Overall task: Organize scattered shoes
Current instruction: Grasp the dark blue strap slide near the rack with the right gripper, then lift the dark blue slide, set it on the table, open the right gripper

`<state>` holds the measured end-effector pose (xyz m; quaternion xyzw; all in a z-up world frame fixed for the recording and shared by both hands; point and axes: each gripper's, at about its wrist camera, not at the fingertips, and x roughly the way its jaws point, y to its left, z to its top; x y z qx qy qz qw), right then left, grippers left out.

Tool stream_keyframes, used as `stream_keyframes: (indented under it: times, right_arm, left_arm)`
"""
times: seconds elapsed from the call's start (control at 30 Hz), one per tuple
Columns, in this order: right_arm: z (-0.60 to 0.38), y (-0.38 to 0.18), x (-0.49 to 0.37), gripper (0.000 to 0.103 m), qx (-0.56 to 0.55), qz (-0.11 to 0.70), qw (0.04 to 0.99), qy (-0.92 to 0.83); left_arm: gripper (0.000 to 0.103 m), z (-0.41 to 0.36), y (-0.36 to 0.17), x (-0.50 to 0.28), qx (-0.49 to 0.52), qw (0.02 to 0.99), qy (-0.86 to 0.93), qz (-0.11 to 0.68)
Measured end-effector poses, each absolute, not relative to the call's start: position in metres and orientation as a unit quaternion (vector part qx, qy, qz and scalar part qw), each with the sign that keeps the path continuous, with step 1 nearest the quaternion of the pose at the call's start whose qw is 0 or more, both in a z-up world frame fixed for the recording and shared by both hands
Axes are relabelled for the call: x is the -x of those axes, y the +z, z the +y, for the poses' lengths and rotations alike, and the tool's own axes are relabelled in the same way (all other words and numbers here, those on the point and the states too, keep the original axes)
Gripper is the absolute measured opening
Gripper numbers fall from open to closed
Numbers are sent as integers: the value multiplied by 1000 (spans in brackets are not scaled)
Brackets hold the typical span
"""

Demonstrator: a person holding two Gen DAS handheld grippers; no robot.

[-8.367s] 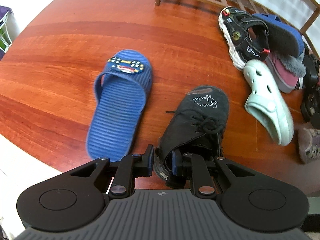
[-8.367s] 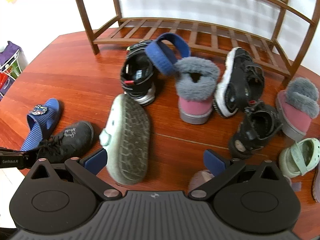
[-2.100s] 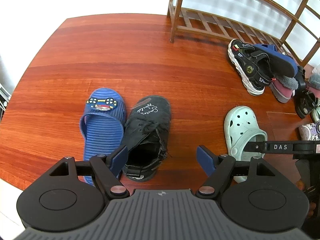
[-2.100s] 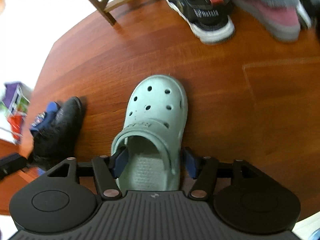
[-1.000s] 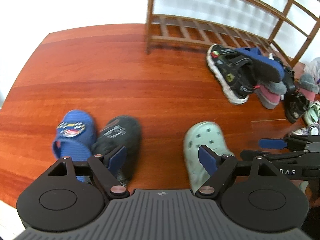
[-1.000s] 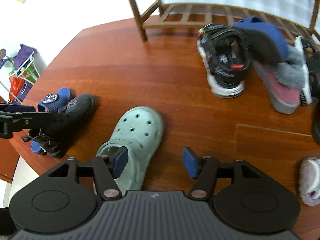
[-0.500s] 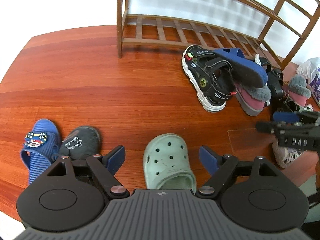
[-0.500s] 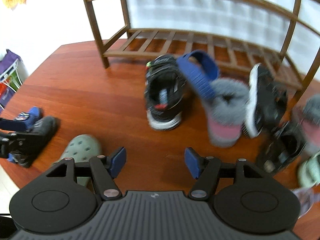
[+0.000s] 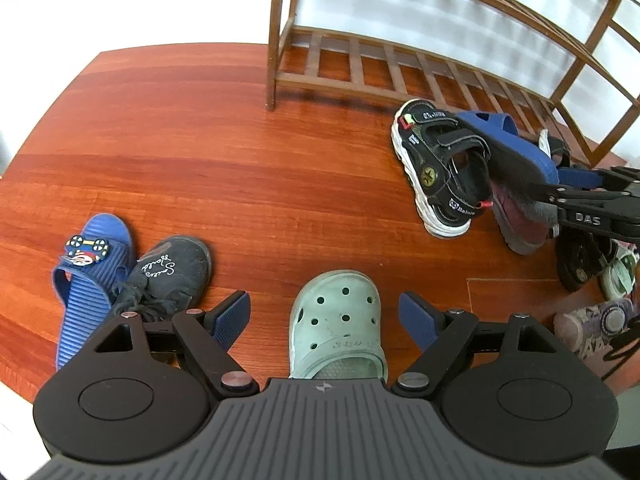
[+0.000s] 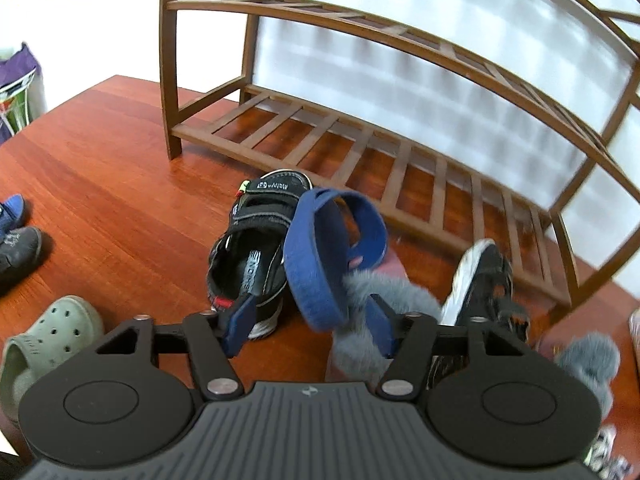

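Two hand-held grippers, both spread and empty. Right gripper: blue foam slide sandal at its 12 o'clock, tipped on edge atop the pile, leaning on the black strapped sports sandal and grey-furred maroon slipper; its long axis runs roughly 11-to-5, lower end between the jaws. Right is the nearer. Left gripper: mint perforated rubber clog at 12 o'clock, toe pointing away.

Left wrist view: high, angled down across floor toward shoe rack; right wrist view: lower, nearer rack; shared: rack, green clog, black sandal.
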<state>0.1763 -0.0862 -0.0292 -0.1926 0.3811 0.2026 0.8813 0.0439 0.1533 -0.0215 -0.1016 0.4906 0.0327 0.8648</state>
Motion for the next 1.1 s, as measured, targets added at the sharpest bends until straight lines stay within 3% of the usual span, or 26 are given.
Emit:
stream_keyframes:
  times: [0.1, 0.33, 1.1]
  right_arm:
    - [-82, -33, -181, 28, 205, 374, 881, 207]
    - [-84, -25, -166, 24, 208, 353, 884, 224]
    - [-138, -36, -41, 21, 158, 415, 823, 356]
  left_arm:
    - [83, 151, -21, -44, 106, 863, 39, 493]
    - [83, 143, -22, -42, 111, 861, 42, 494]
    - [83, 70, -39, -29, 110, 855, 4, 506]
